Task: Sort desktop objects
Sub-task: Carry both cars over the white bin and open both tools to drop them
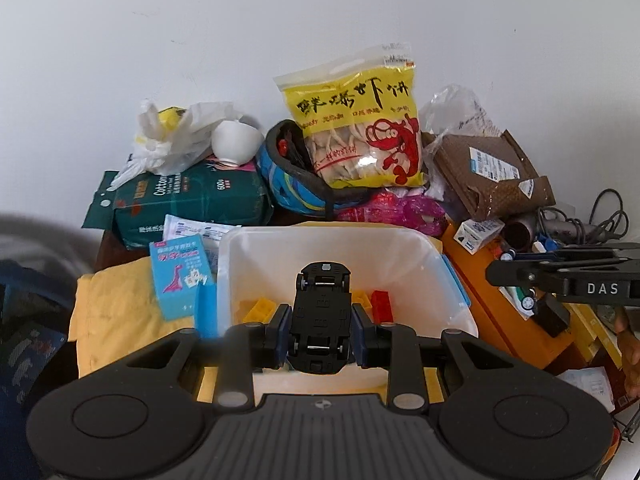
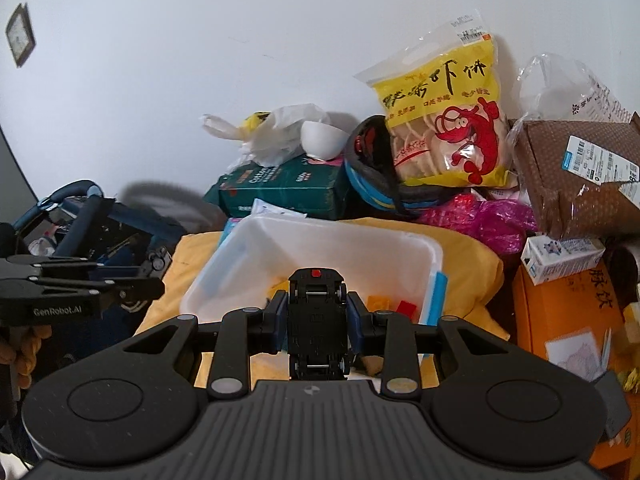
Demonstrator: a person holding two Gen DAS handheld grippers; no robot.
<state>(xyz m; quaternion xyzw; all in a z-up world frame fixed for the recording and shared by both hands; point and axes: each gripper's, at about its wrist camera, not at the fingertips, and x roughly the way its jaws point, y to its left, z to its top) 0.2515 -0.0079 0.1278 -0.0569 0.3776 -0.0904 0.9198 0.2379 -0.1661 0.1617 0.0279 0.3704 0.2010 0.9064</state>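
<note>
While both cars hang above the white bin (image 1: 420, 248), the left gripper (image 1: 320, 330) is clamped on one upturned black toy car (image 1: 319, 312), and the right gripper (image 2: 318, 326) on a second black toy car (image 2: 317, 316). Yellow and red blocks (image 1: 380, 304) lie inside the bin; behind it leans a prawn cracker bag (image 1: 356, 128).

— Can you read anything from here?
— "DAS" in white on the right gripper (image 1: 560, 280), "GenRobot.AI" on the left gripper (image 2: 80, 292).
— And the green pack (image 1: 192, 204)?
— "Cotton" and "600". The yellow snack bag (image 1: 360, 128) and the orange box (image 2: 568, 304) carry Chinese characters.
— The parcel (image 2: 580, 168)?
— A barcode label, print too small to read.
</note>
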